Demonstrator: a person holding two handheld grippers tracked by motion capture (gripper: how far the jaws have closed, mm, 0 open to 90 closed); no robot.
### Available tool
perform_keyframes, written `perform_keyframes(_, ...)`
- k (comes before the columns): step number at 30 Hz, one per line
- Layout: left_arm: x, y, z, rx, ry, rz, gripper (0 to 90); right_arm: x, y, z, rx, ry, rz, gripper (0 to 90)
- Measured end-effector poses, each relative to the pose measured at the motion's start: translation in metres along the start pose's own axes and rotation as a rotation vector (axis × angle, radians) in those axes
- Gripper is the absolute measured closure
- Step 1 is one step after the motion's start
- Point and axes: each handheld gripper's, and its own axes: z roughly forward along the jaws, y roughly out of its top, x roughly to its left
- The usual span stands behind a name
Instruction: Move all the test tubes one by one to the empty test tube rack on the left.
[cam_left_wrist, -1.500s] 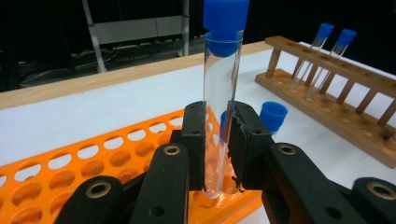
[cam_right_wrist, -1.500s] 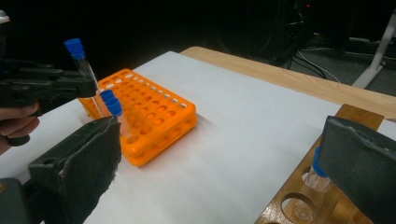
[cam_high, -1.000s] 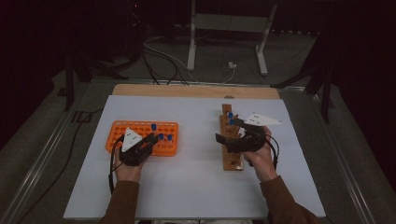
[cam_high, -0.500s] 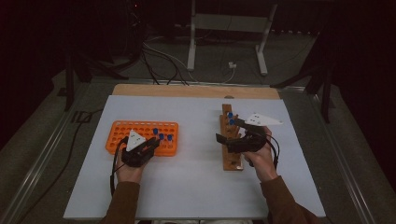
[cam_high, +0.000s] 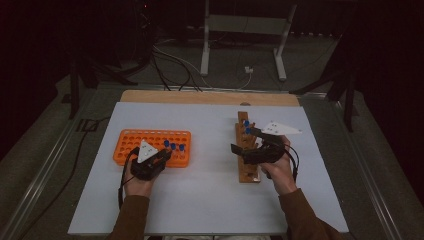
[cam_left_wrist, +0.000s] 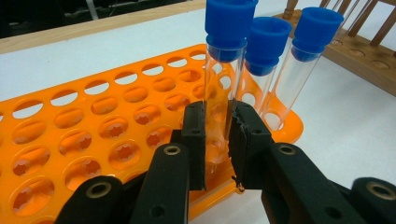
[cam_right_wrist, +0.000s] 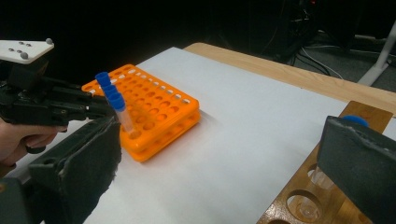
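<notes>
A dark room surrounds the white worktop (cam_high: 210, 200), where an orange rack (cam_high: 131, 141) sits left of centre in the high view. There the left hand-held gripper (cam_left_wrist: 217, 135) has its jaws clamped on a clear blue-capped tube (cam_left_wrist: 223, 70) standing in the rack's near right corner, beside two more tubes. Right of centre, the right hand-held gripper (cam_high: 239, 151) hangs wide open, holding nothing, over a wooden rack (cam_high: 246, 172).

We see the left claw (cam_high: 162, 156) at the orange rack (cam_high: 131, 140), by three blue-capped tubes (cam_high: 173, 146) — the right claw (cam_high: 245, 141) over the wooden rack (cam_high: 249, 175) on the white desk (cam_high: 205, 200).
</notes>
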Motion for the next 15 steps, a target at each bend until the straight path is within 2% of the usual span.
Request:
perform_keyframes(11, -0.0014, -0.0019, 0.0031, 0.035, 0.007, 0.02, 78.1, -0.0002, -0.0004, 0.0002, 0.001, 0.002, 0.001, 0.0)
perform_keyframes(15, -0.0012, -0.0025, 0.0033, 0.034, 0.004, 0.015, 78.1, -0.001, -0.0006, -0.0001, 0.0, 0.001, 0.002, 0.0)
